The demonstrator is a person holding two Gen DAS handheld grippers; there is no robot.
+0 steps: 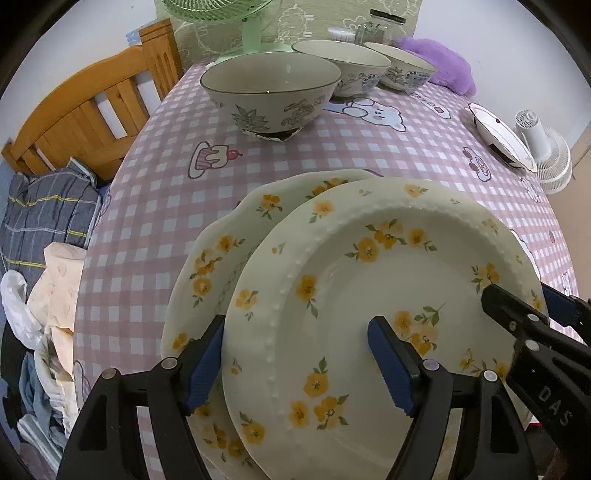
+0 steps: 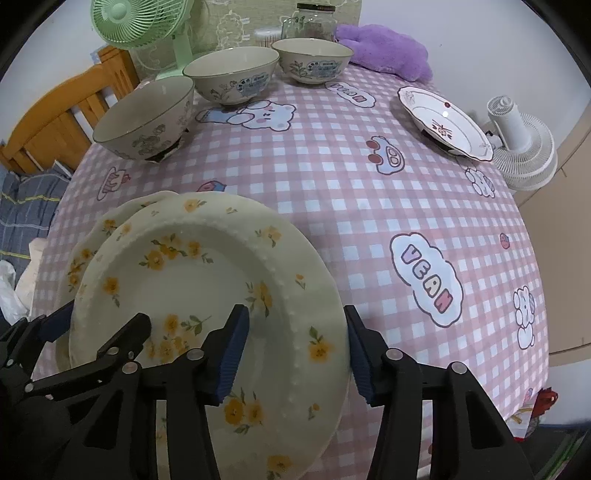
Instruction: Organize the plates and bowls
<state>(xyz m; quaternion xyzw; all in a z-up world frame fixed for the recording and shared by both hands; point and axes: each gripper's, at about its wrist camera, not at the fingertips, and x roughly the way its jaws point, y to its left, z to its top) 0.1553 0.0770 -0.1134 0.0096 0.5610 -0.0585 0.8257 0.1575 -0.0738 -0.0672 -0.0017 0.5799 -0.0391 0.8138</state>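
Two cream plates with yellow flowers lie stacked at the near edge of the table. The top plate (image 1: 369, 280) (image 2: 192, 280) sits shifted to the right on the lower plate (image 1: 236, 236) (image 2: 99, 229). My left gripper (image 1: 299, 365) (image 2: 92, 328) straddles the top plate's left rim, jaws wide and open. My right gripper (image 2: 295, 356) (image 1: 535, 306) straddles its right rim, the outer pad by the edge, with a gap at the inner pad. Three patterned bowls (image 1: 269, 92) (image 1: 343, 66) (image 1: 402, 66) stand in a row at the back. A white plate with red marks (image 2: 443, 122) rests at the far right.
The pink checked tablecloth (image 2: 332, 192) covers the table. A green fan (image 2: 140, 22), a glass jar (image 2: 314, 22) and a purple plush (image 2: 384, 48) stand behind the bowls, and a white fan (image 2: 524, 151) at the right edge. A wooden bed frame (image 1: 92, 118) and bedding (image 1: 40, 214) lie beyond the left edge.
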